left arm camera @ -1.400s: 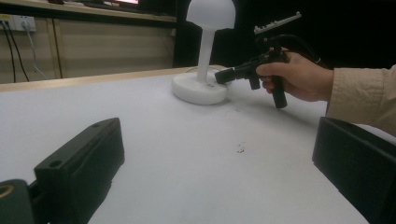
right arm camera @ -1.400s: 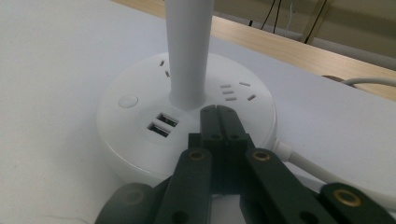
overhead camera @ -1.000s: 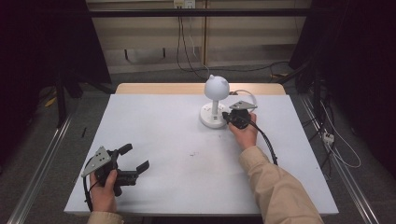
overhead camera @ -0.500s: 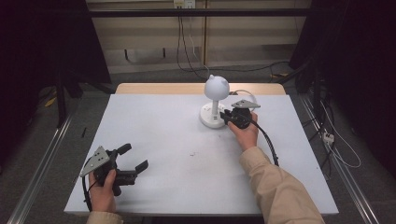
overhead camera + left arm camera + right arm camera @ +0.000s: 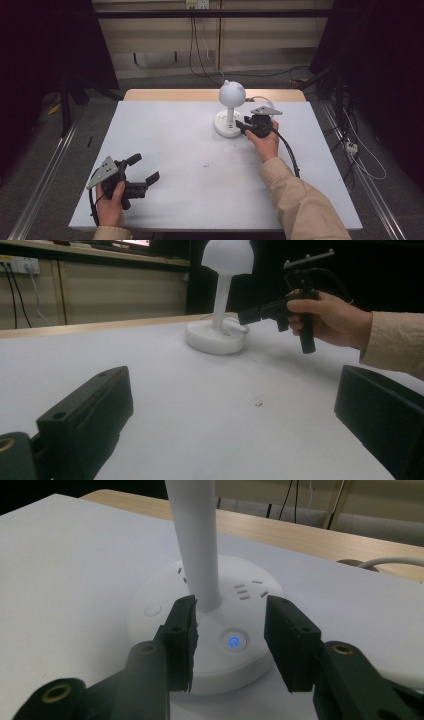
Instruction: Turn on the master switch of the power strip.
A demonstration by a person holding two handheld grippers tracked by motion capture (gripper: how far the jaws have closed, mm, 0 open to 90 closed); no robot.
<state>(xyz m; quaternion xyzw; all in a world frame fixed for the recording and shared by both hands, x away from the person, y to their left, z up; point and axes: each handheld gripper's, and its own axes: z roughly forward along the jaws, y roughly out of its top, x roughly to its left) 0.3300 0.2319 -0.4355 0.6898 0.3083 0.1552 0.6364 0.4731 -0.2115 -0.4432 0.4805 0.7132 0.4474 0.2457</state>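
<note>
A white desk lamp [image 5: 229, 93] with a round head, thin stem and disc base [image 5: 223, 127] stands at the table's far middle. My right gripper [image 5: 239, 125] is open and held level at the base's right side. In the right gripper view its jaws hover just over the base [image 5: 160, 605], either side of a small blue-lit button [image 5: 234, 642], with the stem [image 5: 195, 540] right behind the left jaw. My left gripper [image 5: 143, 169] rests open near the front left corner, holding nothing. In the left gripper view the lamp [image 5: 220, 300] and the right gripper [image 5: 250, 316] show ahead.
The white table top [image 5: 175, 145] has a small dark speck [image 5: 206, 164] near its middle. A white cable [image 5: 260, 100] loops behind the lamp. A wooden strip [image 5: 175, 94] runs along the far edge. Dark cables lie on the floor to the right.
</note>
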